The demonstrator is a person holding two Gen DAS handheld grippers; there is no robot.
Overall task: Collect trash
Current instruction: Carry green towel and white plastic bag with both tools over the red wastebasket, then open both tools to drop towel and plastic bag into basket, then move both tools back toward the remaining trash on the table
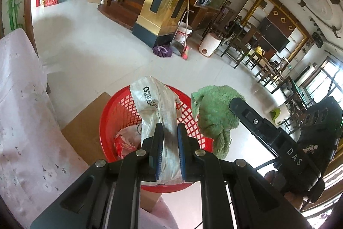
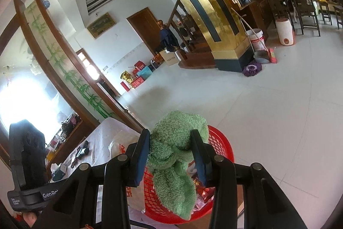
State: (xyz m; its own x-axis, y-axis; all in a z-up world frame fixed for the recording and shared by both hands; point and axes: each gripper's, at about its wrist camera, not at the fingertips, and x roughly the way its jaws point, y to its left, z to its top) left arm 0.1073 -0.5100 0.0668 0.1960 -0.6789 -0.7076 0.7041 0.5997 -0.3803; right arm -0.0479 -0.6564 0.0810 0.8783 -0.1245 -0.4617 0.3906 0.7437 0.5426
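A red mesh basket (image 1: 120, 111) stands on the floor below both grippers, with red and white wrappers inside. My left gripper (image 1: 169, 128) is shut on a crumpled white plastic bag (image 1: 150, 98) with black print, held over the basket. To its right hangs a green fluffy cloth (image 1: 216, 108). In the right wrist view my right gripper (image 2: 170, 136) is shut on that green cloth (image 2: 178, 143), which dangles into the red basket (image 2: 223, 143). The white bag (image 2: 122, 143) shows at the left behind a finger.
A table with a pale pink cloth (image 1: 19, 113) lies left of the basket, and a cardboard box (image 1: 85, 130) sits beside it. Across the white tiled floor stand a gold pillar (image 1: 163, 3), a purple mop head (image 1: 162, 50), a broom, buckets and dark wooden chairs (image 1: 246, 44).
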